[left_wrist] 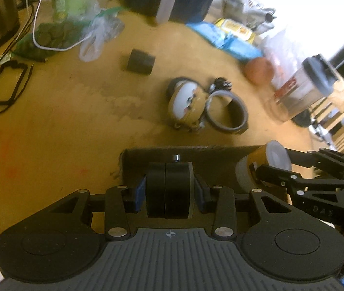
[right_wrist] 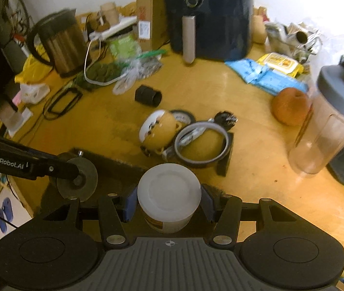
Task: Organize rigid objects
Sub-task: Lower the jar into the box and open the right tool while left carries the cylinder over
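The right gripper (right_wrist: 169,206) clamps a white-lidded jar (right_wrist: 169,197), contents hidden, above a dark box (right_wrist: 113,163) at the worktop's (right_wrist: 256,189) near edge. The left gripper (left_wrist: 169,190) grips a black wheel (left_wrist: 169,189) over the same box. At 12 o'clock lie a tape ring (right_wrist: 202,145) and a yellow mug (right_wrist: 161,131) on its side; bare worktop spreads toward 9 o'clock. An empty blender jar (right_wrist: 329,126) stands at 2 o'clock.

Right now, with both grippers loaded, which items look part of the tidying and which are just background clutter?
In play:
- black wheel, clamped in the left gripper
- white-lidded jar, clamped in the right gripper
- dark tray just beneath both
- tape ring, yellow-and-white toy, black cylinder, probably next

Lying about:
- air fryer
- kettle
- blender jar
- apple
- wipes pack
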`<state>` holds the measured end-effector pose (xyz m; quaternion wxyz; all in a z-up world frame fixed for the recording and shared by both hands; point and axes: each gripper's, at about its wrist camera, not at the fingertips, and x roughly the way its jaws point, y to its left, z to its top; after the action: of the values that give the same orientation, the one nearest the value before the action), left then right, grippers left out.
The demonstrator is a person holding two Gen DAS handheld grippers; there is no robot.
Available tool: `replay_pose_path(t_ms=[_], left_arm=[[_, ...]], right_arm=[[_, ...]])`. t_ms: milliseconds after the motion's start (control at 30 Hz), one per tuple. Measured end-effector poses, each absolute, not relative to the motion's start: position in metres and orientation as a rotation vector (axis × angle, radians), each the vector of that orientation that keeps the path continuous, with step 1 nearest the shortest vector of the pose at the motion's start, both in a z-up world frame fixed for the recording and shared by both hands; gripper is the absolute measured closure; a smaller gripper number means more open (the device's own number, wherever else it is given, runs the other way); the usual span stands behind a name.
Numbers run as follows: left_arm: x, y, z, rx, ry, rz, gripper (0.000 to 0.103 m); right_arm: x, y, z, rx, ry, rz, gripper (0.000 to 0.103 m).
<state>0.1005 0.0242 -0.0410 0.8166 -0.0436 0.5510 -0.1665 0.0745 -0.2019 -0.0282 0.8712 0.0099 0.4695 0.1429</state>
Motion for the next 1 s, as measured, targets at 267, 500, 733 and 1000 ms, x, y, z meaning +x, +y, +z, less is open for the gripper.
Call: replay_pose_path(t_ms=[267, 500, 733, 1000], left_arm=[[0.107, 0.021, -0.059, -0.037, 1.198, -0.275, 0.064], [0.108, 0.019, -0.063, -0.022, 1.177, -0.259, 0.063], [0.095, 0.024, -0.048, -0.049, 1.127, -0.26, 0.054], [0.073, 0.028, -0.026, -0.03, 1.061, -0.249, 0.048]], right_arm=[[0.082, -0.187, -0.053, -0.074, 1.037, 0.288, 0.046], [0.088, -0.183, -0.063, -0.138, 1.052, 0.251, 0.046], [0.076, -0.185, -0.045, -0.098, 0.988, 0.24, 0.015], [0.066, -0.185, -0.027, -0.022, 0.962, 0.234, 0.0]])
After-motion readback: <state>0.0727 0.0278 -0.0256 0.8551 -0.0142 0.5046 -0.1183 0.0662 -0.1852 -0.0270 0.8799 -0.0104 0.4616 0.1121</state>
